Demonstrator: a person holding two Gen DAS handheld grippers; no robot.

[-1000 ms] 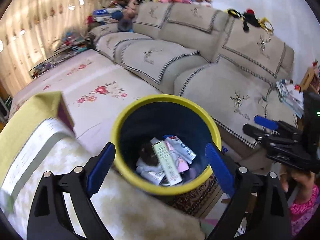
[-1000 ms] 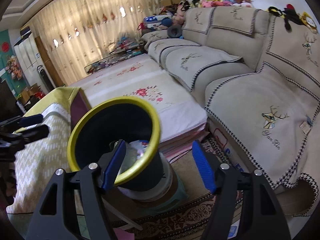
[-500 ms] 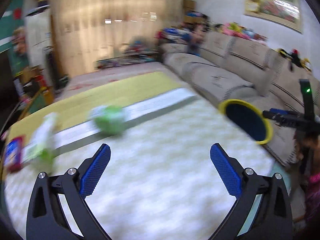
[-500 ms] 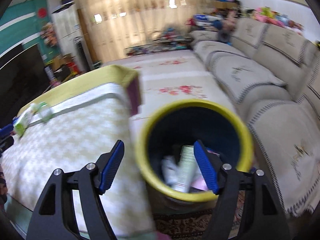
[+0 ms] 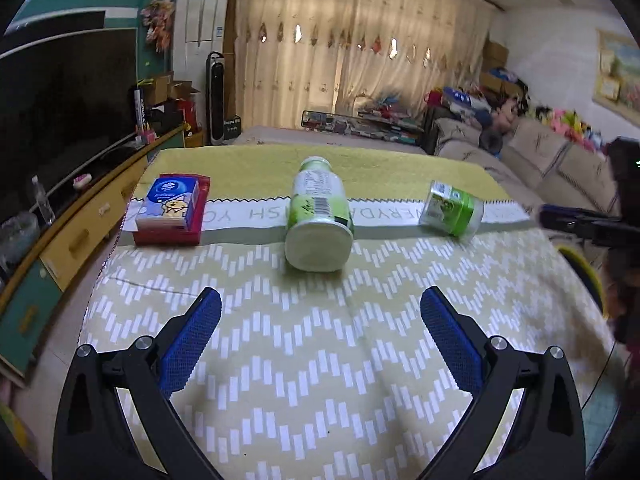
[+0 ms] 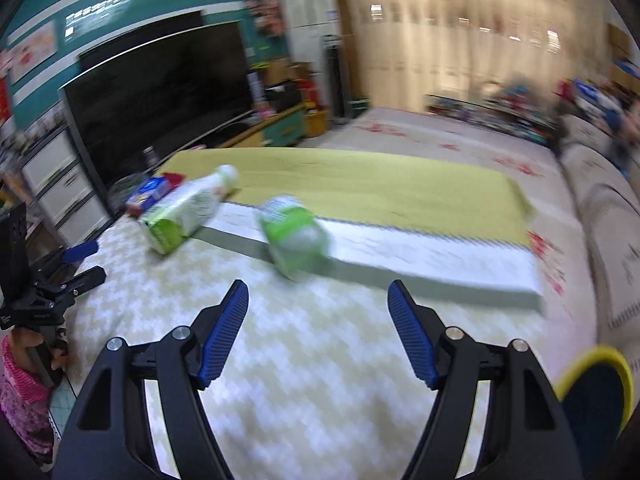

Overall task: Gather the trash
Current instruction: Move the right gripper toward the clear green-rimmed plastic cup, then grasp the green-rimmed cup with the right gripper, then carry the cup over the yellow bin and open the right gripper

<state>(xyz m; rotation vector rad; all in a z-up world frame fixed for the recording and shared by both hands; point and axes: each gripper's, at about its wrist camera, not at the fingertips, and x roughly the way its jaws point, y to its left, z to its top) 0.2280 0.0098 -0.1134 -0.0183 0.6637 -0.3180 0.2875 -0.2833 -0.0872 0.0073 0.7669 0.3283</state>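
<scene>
Trash left to collect shows plainly in the left wrist view: a green-and-white bottle point(image 5: 319, 219) lies on its side in the middle of the worktop point(image 5: 320, 360), base toward the camera, and a small green-labelled jar point(image 5: 452, 208) lies tipped over well to its right. Both sit on the cloth's grey lettered band. The left gripper point(image 5: 320, 344) hovers short of the bottle, its fingers spread wide and holding nothing. A blue tissue pack point(image 5: 170, 206) rests on a red box point(image 5: 168, 236) at the left; whether that counts as trash I cannot tell. Nothing lies between the fingers and the bottle.

From the right wrist view, which is blurred, the same bottle point(image 6: 188, 208) and jar point(image 6: 296, 236) lie ahead of the right gripper point(image 6: 318, 332), whose fingers are likewise released and empty. The yellow-rimmed bin point(image 6: 596, 396) peeks in at the lower right, beside the worktop edge; its contents are hidden. So at least two pieces remain, I judge.
</scene>
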